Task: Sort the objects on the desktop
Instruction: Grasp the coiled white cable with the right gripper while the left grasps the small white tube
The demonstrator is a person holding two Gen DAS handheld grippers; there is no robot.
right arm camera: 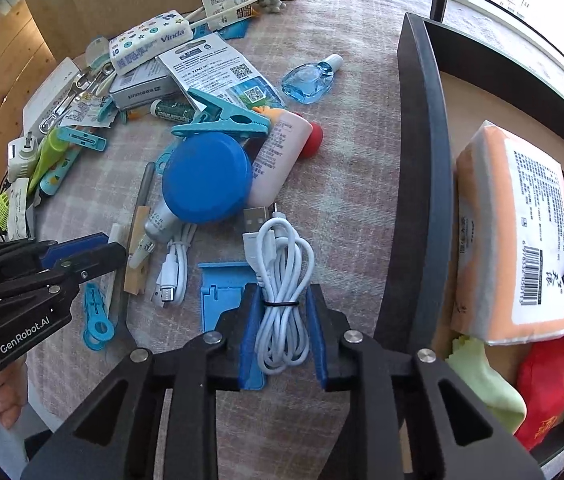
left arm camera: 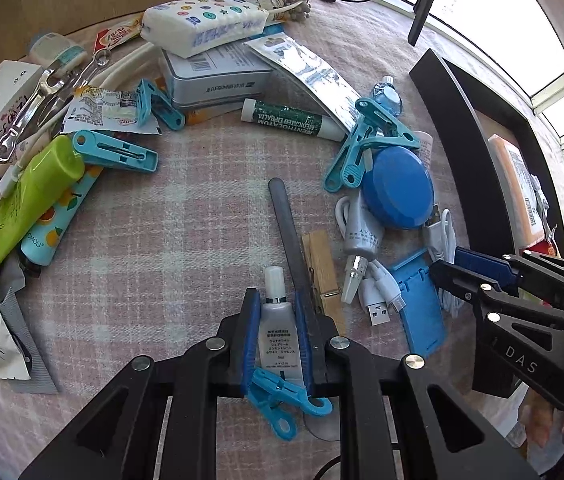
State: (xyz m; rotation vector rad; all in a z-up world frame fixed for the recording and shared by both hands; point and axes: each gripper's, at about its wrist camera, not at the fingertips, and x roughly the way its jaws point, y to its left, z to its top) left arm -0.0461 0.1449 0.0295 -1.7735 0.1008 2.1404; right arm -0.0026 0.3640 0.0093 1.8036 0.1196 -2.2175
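Observation:
My left gripper [left arm camera: 277, 300] is closed around a small silver Avon tube [left arm camera: 280, 336] with a white cap, its blue pads touching both sides. A teal clip [left arm camera: 282, 400] lies under its base. My right gripper [right arm camera: 282, 300] is closed around a bundled white USB cable [right arm camera: 282, 292], above a blue phone stand [right arm camera: 222, 292]. Each gripper shows in the other view: the right one [left arm camera: 448, 266], the left one [right arm camera: 116, 250]. A dark tray [right arm camera: 418, 184] on the right holds an orange tissue pack [right arm camera: 518, 232].
On the plaid cloth lie a blue round tin [right arm camera: 207, 178], a pink tube [right arm camera: 278, 156], a blue bottle [right arm camera: 310, 80], teal clips [right arm camera: 222, 120], a nail file [left arm camera: 288, 240], a wooden peg [left arm camera: 322, 268], a second white cable [right arm camera: 172, 268], boxes and tubes at the far left.

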